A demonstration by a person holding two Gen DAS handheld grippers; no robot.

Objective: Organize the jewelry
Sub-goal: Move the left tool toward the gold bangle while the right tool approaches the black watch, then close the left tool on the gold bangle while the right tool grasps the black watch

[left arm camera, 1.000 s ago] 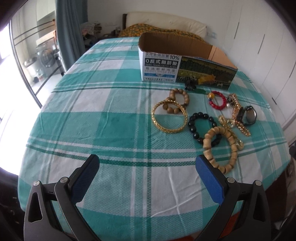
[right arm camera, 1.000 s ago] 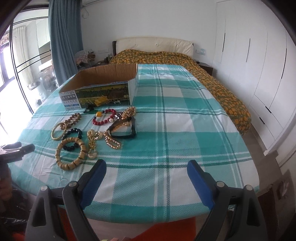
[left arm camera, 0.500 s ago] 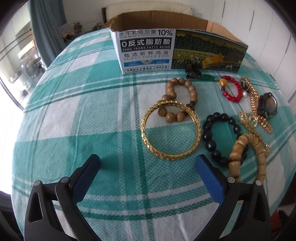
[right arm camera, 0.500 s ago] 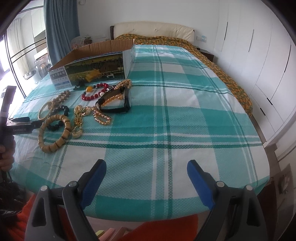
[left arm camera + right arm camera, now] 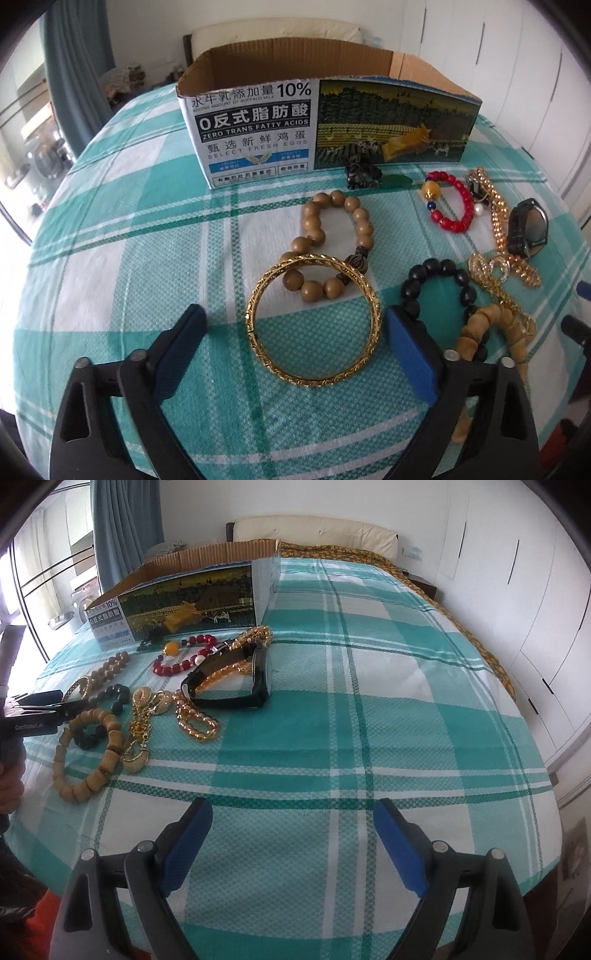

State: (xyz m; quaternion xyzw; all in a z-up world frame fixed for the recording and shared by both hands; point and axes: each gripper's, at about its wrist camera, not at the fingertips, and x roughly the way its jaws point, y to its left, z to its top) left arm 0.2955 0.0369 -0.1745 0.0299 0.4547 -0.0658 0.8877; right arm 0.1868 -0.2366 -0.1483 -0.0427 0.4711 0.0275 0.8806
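A gold bangle (image 5: 312, 321) lies on the green plaid cloth, between the open fingers of my left gripper (image 5: 295, 325). Behind it lies a brown bead bracelet (image 5: 328, 240). To the right are a black bead bracelet (image 5: 439, 288), a tan wooden bracelet (image 5: 487, 332), a red bead bracelet (image 5: 448, 206), gold chains (image 5: 502, 225) and a black watch (image 5: 526, 229). An open cardboard box (image 5: 314, 122) stands behind them. My right gripper (image 5: 291, 834) is open and empty over bare cloth, right of the jewelry; the watch (image 5: 236, 679) lies ahead to its left.
The table's front edge is close under both grippers. My left gripper (image 5: 44, 712) shows at the left edge of the right wrist view. A bed (image 5: 369, 554) and white wardrobes (image 5: 517, 590) are behind. A window and curtain are on the left.
My left gripper has moved forward and down until its fingers straddle the gold bangle. My right gripper has moved forward and lower toward the table. No jewelry has moved.
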